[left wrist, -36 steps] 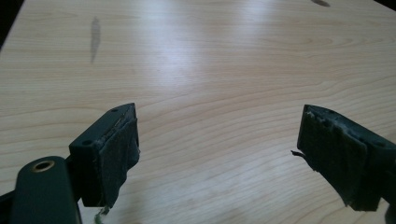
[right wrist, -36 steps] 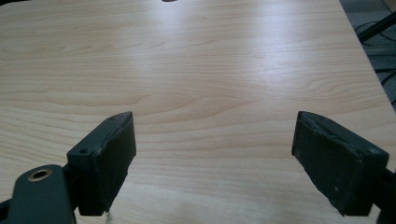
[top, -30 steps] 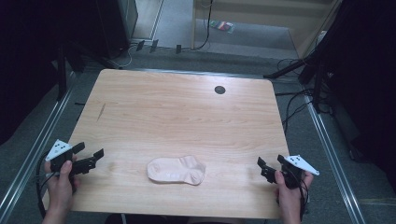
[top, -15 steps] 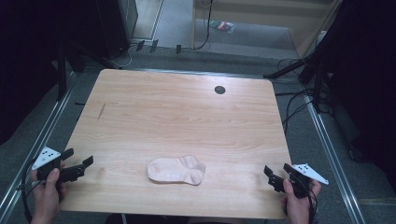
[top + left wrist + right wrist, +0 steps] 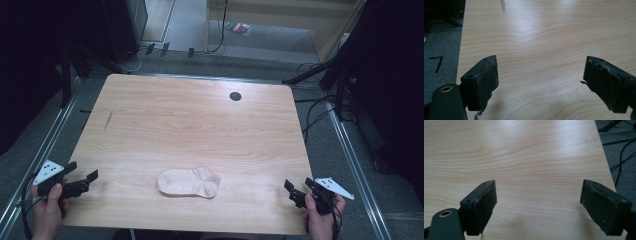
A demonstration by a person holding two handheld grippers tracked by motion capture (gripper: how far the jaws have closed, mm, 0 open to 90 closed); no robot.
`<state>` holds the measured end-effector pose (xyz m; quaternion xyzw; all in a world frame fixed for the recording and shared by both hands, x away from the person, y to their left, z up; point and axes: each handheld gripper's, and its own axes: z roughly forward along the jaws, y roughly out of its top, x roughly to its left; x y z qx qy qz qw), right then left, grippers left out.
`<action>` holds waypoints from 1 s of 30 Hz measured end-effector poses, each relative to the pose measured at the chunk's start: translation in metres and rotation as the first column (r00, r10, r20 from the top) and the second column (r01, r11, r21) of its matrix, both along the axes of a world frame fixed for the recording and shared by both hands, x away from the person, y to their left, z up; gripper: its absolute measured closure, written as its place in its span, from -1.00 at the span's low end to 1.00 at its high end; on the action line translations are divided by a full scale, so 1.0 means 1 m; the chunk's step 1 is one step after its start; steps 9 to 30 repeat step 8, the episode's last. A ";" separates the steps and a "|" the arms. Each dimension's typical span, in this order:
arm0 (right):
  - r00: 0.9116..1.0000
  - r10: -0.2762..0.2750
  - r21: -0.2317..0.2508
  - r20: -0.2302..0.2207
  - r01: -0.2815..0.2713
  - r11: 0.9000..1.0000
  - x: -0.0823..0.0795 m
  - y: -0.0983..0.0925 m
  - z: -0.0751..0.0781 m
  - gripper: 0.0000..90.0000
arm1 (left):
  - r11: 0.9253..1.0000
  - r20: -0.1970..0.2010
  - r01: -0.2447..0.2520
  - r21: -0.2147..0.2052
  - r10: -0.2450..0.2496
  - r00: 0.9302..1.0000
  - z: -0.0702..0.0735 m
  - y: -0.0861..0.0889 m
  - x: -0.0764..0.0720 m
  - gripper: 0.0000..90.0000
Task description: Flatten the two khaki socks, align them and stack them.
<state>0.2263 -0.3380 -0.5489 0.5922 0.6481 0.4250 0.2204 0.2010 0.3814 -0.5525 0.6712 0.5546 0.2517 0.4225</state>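
A pale pink sock [image 5: 189, 182] lies flat on the wooden table [image 5: 200, 125], near the front edge and about midway across. My left gripper [image 5: 81, 173] is held at the front left corner, well to the left of the sock, open and empty. My right gripper [image 5: 299, 188] is held at the front right corner, right of the sock, also open and empty. In the left gripper view the jaws [image 5: 541, 75] stand wide apart over bare wood. The right gripper view has the jaws [image 5: 539, 195] spread over bare wood near the table's right edge.
A small black round grommet [image 5: 235, 96] sits in the tabletop at the far side. A short dark mark [image 5: 108, 119] is on the left part of the wood. Cables [image 5: 320, 115] and dark stands lie on the grey floor around the table.
Both grippers have drawn back toward the near edge and slightly outward, the left one leftward and the right one rightward. The sock has not moved.
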 end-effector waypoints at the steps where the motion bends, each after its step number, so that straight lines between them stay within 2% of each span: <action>1: 1.000 0.001 -0.001 -0.003 -0.001 1.000 0.000 0.000 0.000 -0.69 | 1.000 -0.004 -0.002 -0.011 0.002 1.000 0.000 0.001 0.000 -0.71; 3: 1.000 -0.002 -0.002 -0.001 0.002 1.000 0.000 0.000 0.000 -0.69 | 1.000 -0.004 -0.006 -0.021 0.006 1.000 0.000 0.002 0.001 -0.71; 8: 1.000 0.011 0.004 -0.003 -0.011 1.000 0.000 0.000 0.000 -0.69 | 1.000 -0.017 -0.007 -0.008 0.007 1.000 0.000 0.001 0.002 -0.71; 30: 1.000 0.011 0.004 -0.003 -0.011 1.000 0.000 0.000 0.000 -0.69 | 1.000 -0.017 -0.007 -0.008 0.007 1.000 0.000 0.001 0.002 -0.71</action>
